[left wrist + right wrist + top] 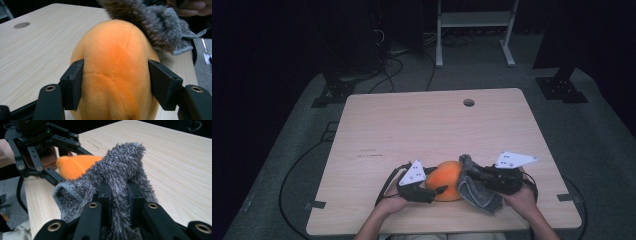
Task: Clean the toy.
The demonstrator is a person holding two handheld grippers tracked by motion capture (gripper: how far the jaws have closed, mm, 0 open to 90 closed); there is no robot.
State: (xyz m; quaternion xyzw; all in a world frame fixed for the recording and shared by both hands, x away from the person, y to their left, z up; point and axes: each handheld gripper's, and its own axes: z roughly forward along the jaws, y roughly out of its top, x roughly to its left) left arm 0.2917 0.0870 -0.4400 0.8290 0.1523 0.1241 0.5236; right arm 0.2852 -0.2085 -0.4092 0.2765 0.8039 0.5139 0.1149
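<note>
The orange plush point(447, 181) sits near the front edge of the surface point(412, 130), a little right of its middle, and we have it bracketed from both sides, which reads to us as a steady-and-work arrangement: one hand holds, the other acts. Our left tongs point(438, 190) come in from the left with their jaws set around the plush; in the left gripper view the orange body point(113, 75) bulges up between the two black pads point(75, 82), which meet its flanks on both sides, so we take them as clamped lightly on it, enough to stop it rolling or sliding on the smooth wood. Our right tongs point(476, 172) are squeezed tight on a grey sock point(474, 187), whose fuzzy fabric point(120, 185) rises out from between the nearly shut jaws in the right gripper view, its ribbed cuff point(67, 197) drooping open to one side. The sock lies against the right side of the plush and over its top, so we judge it is being drawn onto or off the plush; which of the two we cannot tell. A narrow pinch suits thin cloth, while the wider hold suits the soft round body. The rest of the surface is bare wood, with a cable hole point(469, 102) far back.
</note>
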